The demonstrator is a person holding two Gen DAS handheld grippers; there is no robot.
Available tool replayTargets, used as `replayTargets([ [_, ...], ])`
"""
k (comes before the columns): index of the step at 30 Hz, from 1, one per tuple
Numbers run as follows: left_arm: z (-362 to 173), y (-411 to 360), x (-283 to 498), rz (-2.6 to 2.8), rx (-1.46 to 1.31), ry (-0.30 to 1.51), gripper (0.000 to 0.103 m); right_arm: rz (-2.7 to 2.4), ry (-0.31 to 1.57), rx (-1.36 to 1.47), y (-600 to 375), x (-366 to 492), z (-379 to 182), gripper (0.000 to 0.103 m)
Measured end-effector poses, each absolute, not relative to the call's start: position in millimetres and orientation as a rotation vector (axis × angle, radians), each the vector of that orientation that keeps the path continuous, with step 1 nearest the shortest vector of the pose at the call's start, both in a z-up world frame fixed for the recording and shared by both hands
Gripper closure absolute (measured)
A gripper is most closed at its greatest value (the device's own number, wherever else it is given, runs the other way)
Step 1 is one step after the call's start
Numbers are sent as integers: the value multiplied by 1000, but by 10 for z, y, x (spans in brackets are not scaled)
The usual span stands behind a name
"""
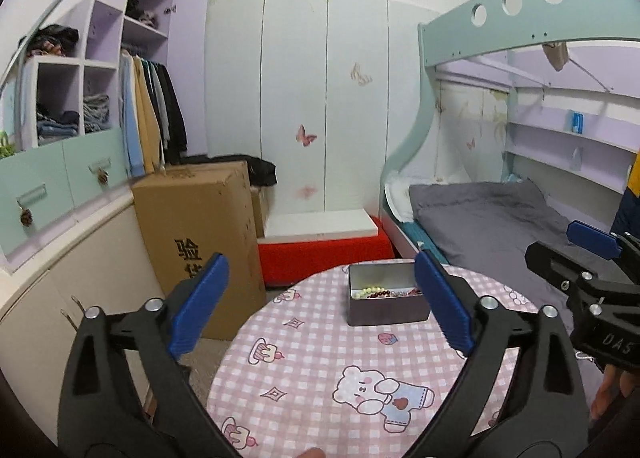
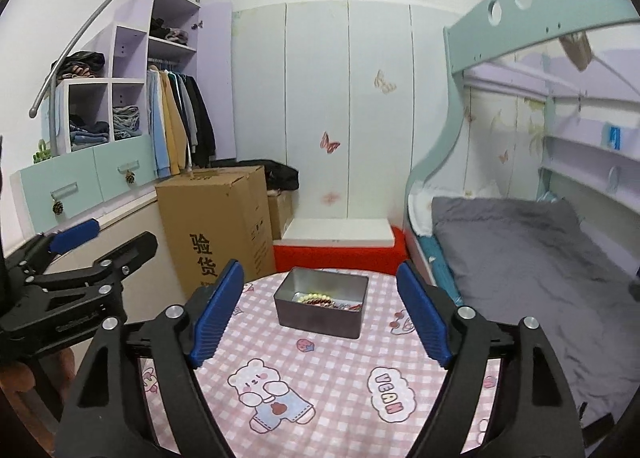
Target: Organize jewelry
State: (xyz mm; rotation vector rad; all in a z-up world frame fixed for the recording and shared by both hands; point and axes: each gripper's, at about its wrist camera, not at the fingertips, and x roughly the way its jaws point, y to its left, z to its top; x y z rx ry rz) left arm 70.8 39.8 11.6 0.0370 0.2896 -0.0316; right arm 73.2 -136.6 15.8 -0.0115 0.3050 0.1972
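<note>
Pink checked table [image 2: 340,386] bears an open tin [image 2: 320,308] of beaded bracelets [image 2: 320,298]; both tongs gape, empty

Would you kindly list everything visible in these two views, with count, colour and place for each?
metal tin: one, grey, open, far side of the round table
beaded jewelry: several strands, cream and dark red, inside the tin
tablecloth: one, pink check with bear print, over the table
cardboard box: one large, brown, on the floor left of the table
hanging clothes: several, blue, yellow, dark, in the open wardrobe
bunk bed: one, teal frame, grey bedding, on the right
red base: one, beyond the table under a white slab
left gripper: black, blue pads, open, empty
right gripper: black, blue pads, open, empty
</note>
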Motion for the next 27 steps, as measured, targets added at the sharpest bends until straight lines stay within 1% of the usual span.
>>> replayTargets([
  [3, 145, 392, 598, -28, 32, 276, 8, 185, 282, -14, -1387, 655, 179, 22],
  [5, 166, 398, 527, -23, 25, 265, 8, 171, 259, -20, -1389, 588, 199, 16],
  [8, 185, 405, 446, -3, 19, 245, 8, 146, 227, -39, -1380, 493, 210, 10],
  [10, 197, 387, 381, 7, 17, 232, 7, 141, 210, -42, -1385, 443, 212, 9],
  [27, 234, 262, 193, -4, 48, 196, 7, 126, 198, -51, -1425, 334, 165, 8],
])
